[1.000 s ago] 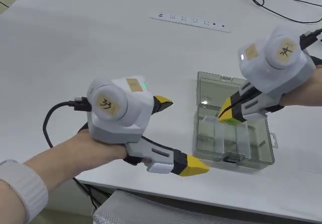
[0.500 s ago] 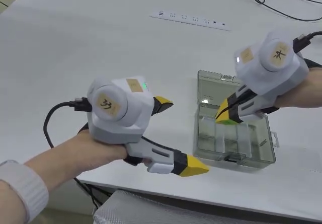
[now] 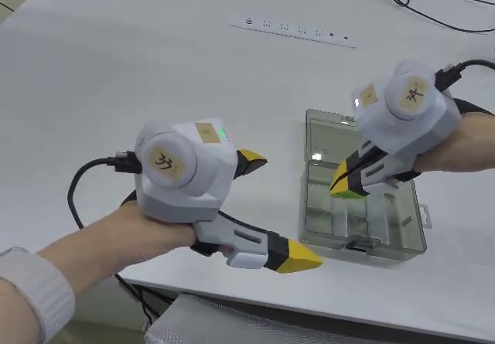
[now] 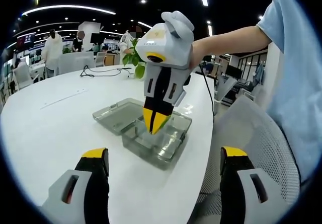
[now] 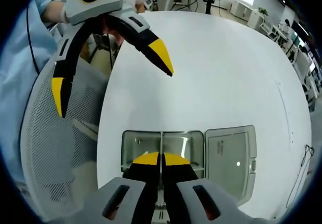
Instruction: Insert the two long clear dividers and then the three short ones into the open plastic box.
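Note:
The clear plastic box (image 3: 396, 234) lies open near the table's front edge, its lid (image 3: 325, 137) flat behind it. Clear dividers (image 3: 336, 219) stand inside and split it into compartments. My right gripper (image 3: 345, 185) hangs just over the box's middle with its jaws shut and pointing down; I see nothing between them. The right gripper view looks over these shut tips (image 5: 161, 158) at the box (image 5: 143, 142) and lid (image 5: 230, 158). My left gripper (image 3: 274, 209) is held wide open and empty left of the box, above the table edge. The left gripper view shows the box (image 4: 173, 138) beneath the right gripper (image 4: 155, 123).
A white power strip (image 3: 298, 32) lies at the back of the white table, with black cables (image 3: 433, 8) at the far right. A grey mesh chair (image 3: 203, 322) sits under the front edge. A person's forearms hold both grippers.
The right gripper has shifted a little to the left and tilted over the box, jaws still shut. The left gripper has stayed where it was, open.

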The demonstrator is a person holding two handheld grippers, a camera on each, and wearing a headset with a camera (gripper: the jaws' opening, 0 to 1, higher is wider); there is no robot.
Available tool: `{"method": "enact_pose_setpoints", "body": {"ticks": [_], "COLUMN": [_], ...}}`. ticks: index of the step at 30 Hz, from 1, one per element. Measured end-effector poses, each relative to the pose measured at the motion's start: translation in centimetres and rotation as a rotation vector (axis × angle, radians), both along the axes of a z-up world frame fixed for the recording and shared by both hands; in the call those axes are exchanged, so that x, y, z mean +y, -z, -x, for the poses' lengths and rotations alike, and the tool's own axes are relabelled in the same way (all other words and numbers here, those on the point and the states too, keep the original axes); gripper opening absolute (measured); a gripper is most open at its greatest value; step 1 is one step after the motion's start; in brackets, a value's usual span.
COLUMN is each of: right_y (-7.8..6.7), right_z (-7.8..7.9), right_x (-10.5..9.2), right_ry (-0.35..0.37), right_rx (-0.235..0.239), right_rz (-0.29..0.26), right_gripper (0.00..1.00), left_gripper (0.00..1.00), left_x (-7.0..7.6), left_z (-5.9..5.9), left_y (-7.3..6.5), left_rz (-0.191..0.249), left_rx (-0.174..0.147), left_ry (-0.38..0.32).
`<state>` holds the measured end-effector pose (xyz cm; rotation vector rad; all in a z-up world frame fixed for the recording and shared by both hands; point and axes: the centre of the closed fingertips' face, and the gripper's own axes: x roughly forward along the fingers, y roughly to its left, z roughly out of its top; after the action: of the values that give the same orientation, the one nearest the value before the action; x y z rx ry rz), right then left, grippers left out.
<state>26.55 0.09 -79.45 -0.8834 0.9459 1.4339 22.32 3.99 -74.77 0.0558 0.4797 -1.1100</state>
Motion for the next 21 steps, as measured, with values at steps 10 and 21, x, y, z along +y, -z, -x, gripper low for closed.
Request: {"method": "enact_pose_setpoints", "body": {"ticks": [10, 21], "right_y": [0.43, 0.74], "right_z": [0.01, 0.47], "right_x": [-0.03, 0.03], "right_ry": [-0.002, -0.020], "right_rx": [0.005, -0.015], "right_rz": [0.009, 0.036], "right_gripper": [0.02, 0.02], "left_gripper": [0.93, 0.94], "left_x": [-0.05, -0.28], "left_z": [-0.01, -0.02], "left_y": [-0.05, -0.17], "left_rz": [0.002, 0.006], "left_rx": [0.001, -0.003], "left_ry": [0.001, 0.000]}}
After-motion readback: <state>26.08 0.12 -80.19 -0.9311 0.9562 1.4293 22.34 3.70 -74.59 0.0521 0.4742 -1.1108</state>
